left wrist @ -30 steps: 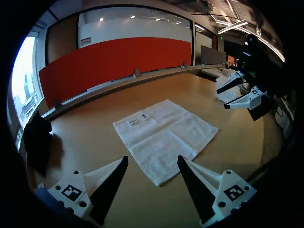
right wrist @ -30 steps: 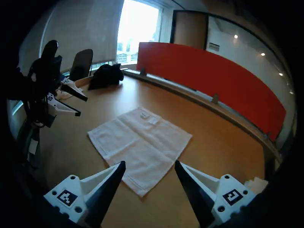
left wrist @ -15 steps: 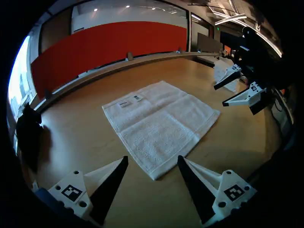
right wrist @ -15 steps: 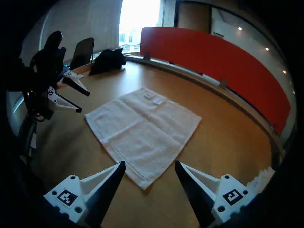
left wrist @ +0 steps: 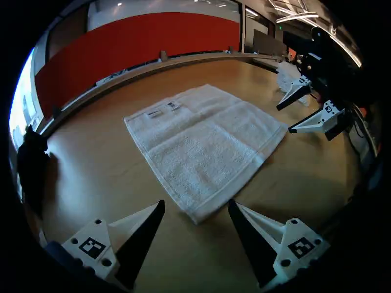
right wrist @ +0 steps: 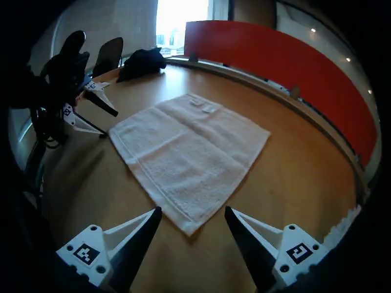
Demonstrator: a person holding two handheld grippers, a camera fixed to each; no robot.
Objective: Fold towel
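Observation:
A white towel (left wrist: 205,141) lies flat on the wooden table, two small labels near its far edge. In the left gripper view my left gripper (left wrist: 196,218) stands open, its fingers either side of the towel's near corner and just above it. Farther off at the right, the right gripper (left wrist: 293,110) is open beside the towel's right corner. In the right gripper view the same towel (right wrist: 188,146) spreads ahead, and my right gripper (right wrist: 192,220) is open over its near corner. The left gripper (right wrist: 105,119) hangs open at the towel's left corner.
A red partition (left wrist: 137,44) runs along the table's far edge. A dark bundle (right wrist: 141,61) lies on the table's far end, with chairs (right wrist: 107,56) behind it. White cloth (left wrist: 288,78) lies past the right gripper. Bare wood (right wrist: 303,161) surrounds the towel.
Both grippers have dropped lower and closer to the towel, each now with a corner between its open fingers. The towel itself has not moved.

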